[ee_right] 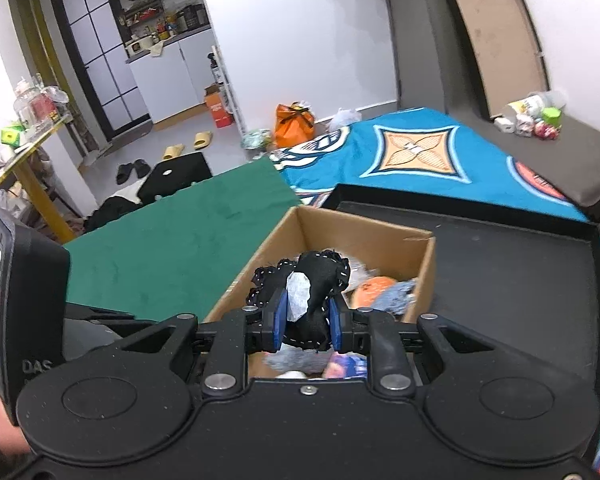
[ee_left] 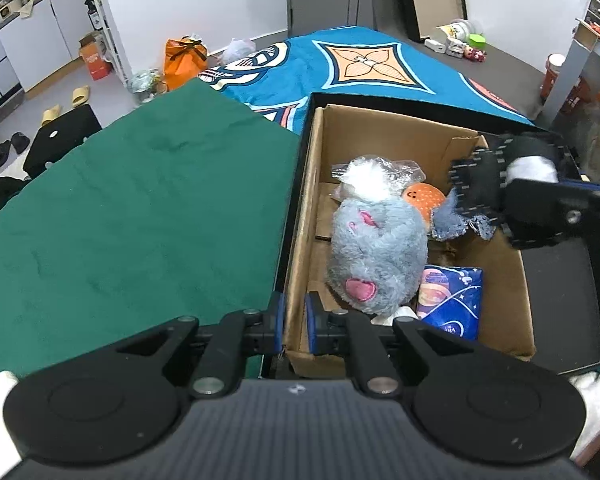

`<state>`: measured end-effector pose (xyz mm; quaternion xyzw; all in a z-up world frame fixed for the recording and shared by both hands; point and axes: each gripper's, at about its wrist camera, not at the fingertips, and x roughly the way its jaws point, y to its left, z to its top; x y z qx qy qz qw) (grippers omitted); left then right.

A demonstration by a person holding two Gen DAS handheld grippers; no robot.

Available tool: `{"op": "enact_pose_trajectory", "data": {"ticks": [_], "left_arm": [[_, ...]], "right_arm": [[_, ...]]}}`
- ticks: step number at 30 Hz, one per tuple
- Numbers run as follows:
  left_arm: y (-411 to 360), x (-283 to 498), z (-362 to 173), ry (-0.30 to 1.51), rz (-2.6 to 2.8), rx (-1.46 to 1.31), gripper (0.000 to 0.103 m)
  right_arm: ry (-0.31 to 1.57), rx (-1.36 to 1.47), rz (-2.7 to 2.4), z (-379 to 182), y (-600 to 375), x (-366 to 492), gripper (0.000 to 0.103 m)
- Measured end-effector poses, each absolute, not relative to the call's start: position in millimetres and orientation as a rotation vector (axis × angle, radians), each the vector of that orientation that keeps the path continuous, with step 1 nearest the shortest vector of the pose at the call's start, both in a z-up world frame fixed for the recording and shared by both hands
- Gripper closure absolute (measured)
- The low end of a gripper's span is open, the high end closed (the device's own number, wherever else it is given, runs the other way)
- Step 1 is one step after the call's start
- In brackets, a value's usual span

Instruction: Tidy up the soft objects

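A cardboard box (ee_left: 392, 128) (ee_right: 364, 232) holds a grey plush toy (ee_left: 376, 252), an orange ball (ee_left: 424, 198), a blue denim scrap (ee_left: 450, 220), a bagged white item (ee_left: 370, 178) and a blue printed pack (ee_left: 450, 300). My right gripper (ee_right: 306, 320) is shut on a black stitched soft toy (ee_right: 320, 276) with a white tag, held above the box; it also shows in the left wrist view (ee_left: 480, 188). My left gripper (ee_left: 294, 324) is nearly closed around the box's near left wall, its fingers (ee_left: 278, 320) on either side.
The box sits in a black tray (ee_right: 508, 264) on a bed with a green cloth (ee_left: 140, 216) and a blue patterned blanket (ee_left: 364, 64). Bags, slippers and a black stool (ee_left: 60, 136) lie on the floor to the left.
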<state>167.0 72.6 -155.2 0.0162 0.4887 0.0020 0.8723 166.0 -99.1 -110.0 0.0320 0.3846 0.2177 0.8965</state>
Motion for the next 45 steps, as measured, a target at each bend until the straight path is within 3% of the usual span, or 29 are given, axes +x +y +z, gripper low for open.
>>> {"op": "enact_pose_trajectory", "data": {"ticks": [3,5,6,18,23,28,32,38,40,45], "left_arm": [[75.4,165.8,-155.7,1.019,-0.005,0.024,0.093],[78.1,165.8,-156.0,1.02,-0.01,0.011,0.093],[79.4,165.8,-156.1,1.02,-0.012,0.003,0.093],[78.1,165.9,-154.5,1.02,-0.005,0.016,0.088],[75.8,167.1,-150.5,1.03,0.0,0.028,0.086],[70.2,163.0,-140.6,1.033,0.009,0.053,0.06],[62.6,154.8,-129.9,1.033,-0.009,0.049,0.047],[43.8,147.4,-105.0,1.001,0.01,0.119,0.03],[39.9,145.4,-94.4,0.984,0.017,0.118,0.018],[35.5,143.9,-73.2,0.96,0.022,0.102,0.014]], "right_arm": [[0.829,0.115,0.523,-112.5,-93.6,166.3,0.073],[0.851,0.155,0.531,-114.3,-94.1,167.3,0.059],[0.86,0.174,0.534,-115.2,-95.3,167.9,0.058],[0.894,0.22,0.44,-116.0,-126.8,163.7,0.057],[0.888,0.221,0.4,-112.5,-144.4,156.9,0.048],[0.881,0.224,0.362,-109.7,-158.6,151.9,0.038],[0.854,0.236,0.331,-106.7,-170.7,147.7,0.022],[0.831,0.232,0.297,-108.5,-185.8,142.4,0.01],[0.836,0.236,0.275,-110.1,-192.7,141.9,0.005],[0.851,0.237,0.222,-106.6,-209.1,138.3,0.0]]}}
